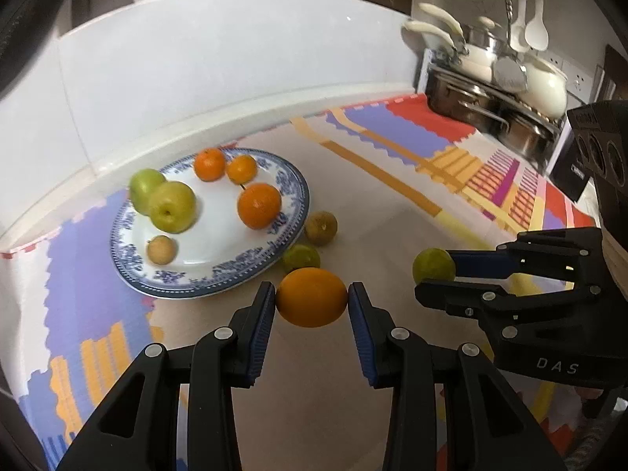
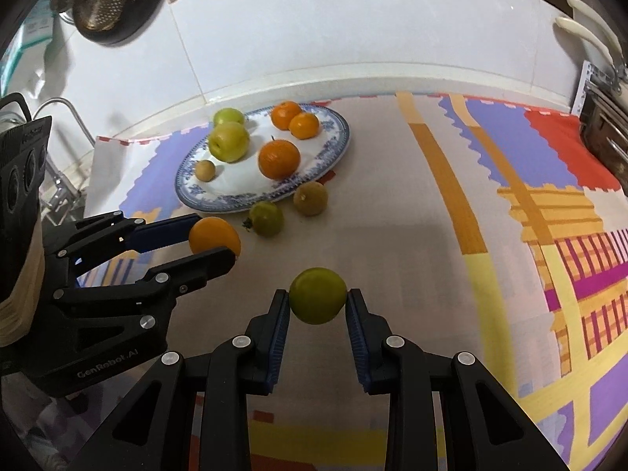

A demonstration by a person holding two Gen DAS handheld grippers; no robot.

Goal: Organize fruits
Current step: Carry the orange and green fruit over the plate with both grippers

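My left gripper (image 1: 312,298) is shut on an orange (image 1: 312,297), held above the mat just in front of the blue-and-white plate (image 1: 292,212). It also shows in the right wrist view (image 2: 214,240) at the left. My right gripper (image 2: 318,300) is shut on a green fruit (image 2: 318,295), held above the mat; it shows in the left wrist view (image 1: 433,271) at the right. The plate (image 2: 333,145) holds two green apples, three oranges and a small tan fruit. A green fruit (image 2: 267,218) and a brownish fruit (image 2: 311,198) lie on the mat beside the plate's near rim.
A colourful patterned mat (image 2: 431,204) covers the counter. A white tiled wall (image 1: 196,78) runs behind the plate. A rack of pots and pans (image 1: 494,90) stands at the back right. A sink tap (image 2: 59,149) is at the left.
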